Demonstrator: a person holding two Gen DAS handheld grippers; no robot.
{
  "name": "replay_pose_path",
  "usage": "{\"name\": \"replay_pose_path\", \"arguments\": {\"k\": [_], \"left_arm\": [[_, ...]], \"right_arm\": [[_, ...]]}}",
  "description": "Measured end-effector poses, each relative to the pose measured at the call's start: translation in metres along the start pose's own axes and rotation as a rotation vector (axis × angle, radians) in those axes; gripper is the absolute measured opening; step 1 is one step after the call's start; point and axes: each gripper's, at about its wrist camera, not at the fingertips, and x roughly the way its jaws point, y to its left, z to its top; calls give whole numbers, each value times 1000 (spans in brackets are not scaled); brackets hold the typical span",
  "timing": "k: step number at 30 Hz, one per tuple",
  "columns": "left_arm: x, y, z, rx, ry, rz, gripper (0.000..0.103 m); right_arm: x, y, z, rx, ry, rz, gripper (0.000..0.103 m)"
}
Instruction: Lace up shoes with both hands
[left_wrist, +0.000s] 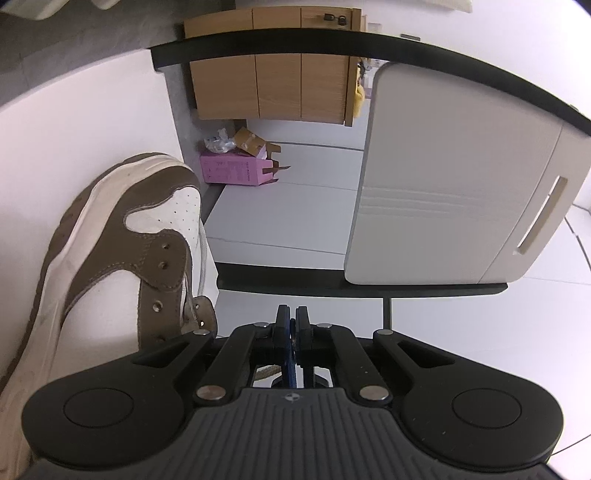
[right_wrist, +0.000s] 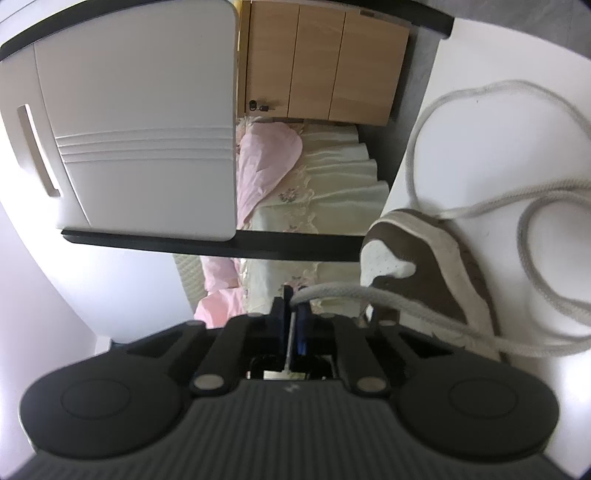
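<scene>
So the left hand-held gripper (left_wrist: 294, 317) is pinched fully closed, while the right hand-held gripper (right_wrist: 293, 304) is clamped on the white lace (right_wrist: 406, 306). Brown-and-white shoe (left_wrist: 122, 243) sits by the bench (left_wrist: 74, 140) edge.

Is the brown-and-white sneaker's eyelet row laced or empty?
Empty: the brown-and-white sneaker shows bare eyelets; its white lace lies loose on the table.
</scene>
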Motion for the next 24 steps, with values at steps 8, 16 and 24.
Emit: {"name": "replay_pose_path", "arguments": {"k": [8, 16, 24], "left_arm": [[-3, -18, 3, 136, 40, 106, 3], [-2, -45, 7, 368, 53, 329, 3], [19, -57, 7, 528, 99, 457, 3]], "right_arm": [[0, -6, 14, -28, -20, -15, 3], [-2, -13, 30, -115, 8, -76, 3], [6, -33, 38, -103, 46, -135, 3]]}}
